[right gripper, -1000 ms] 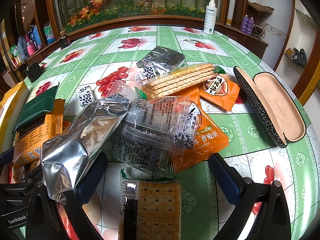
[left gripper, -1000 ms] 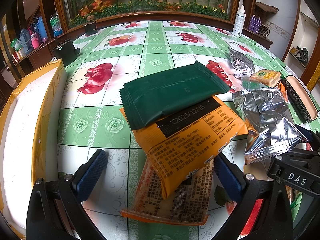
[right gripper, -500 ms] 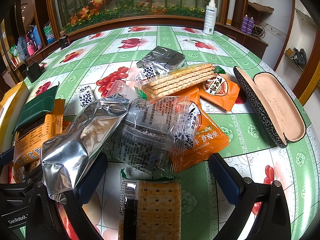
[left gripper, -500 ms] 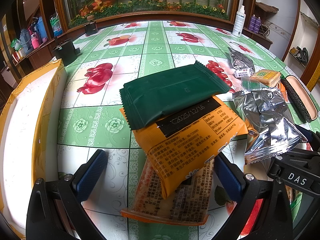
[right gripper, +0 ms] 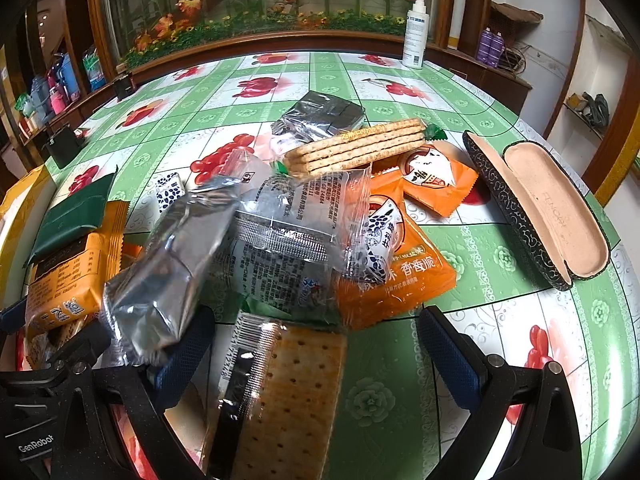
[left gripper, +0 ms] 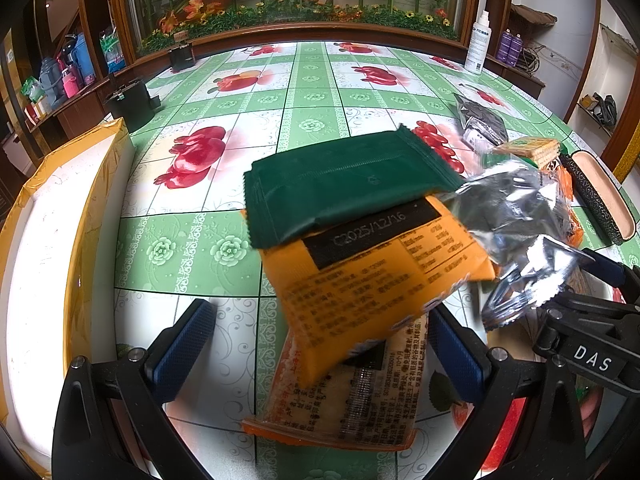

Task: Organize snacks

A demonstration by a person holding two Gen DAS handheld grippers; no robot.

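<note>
A pile of snack packets lies on the flowered tablecloth. In the left wrist view a dark green packet (left gripper: 344, 184) lies on an orange packet (left gripper: 372, 280), which lies on a clear cracker packet (left gripper: 352, 392). My left gripper (left gripper: 320, 348) is open, its blue pads on either side of the cracker packet. In the right wrist view a silver packet (right gripper: 168, 268), a clear printed packet (right gripper: 288, 240), a cracker stack (right gripper: 356, 148) and orange packets (right gripper: 400, 264) are heaped together. My right gripper (right gripper: 316, 352) is open around a square cracker packet (right gripper: 288, 400).
A yellow-edged white box (left gripper: 60, 232) stands at the left table edge. An open glasses case (right gripper: 540, 204) lies at the right. A white spray bottle (right gripper: 416, 32) stands at the back, black holders (left gripper: 132, 100) at the back left. A planter wall runs behind the table.
Both views have shifted slightly and are blurred: the packets appear a little to the right in the left wrist view. Both grippers remain open.
</note>
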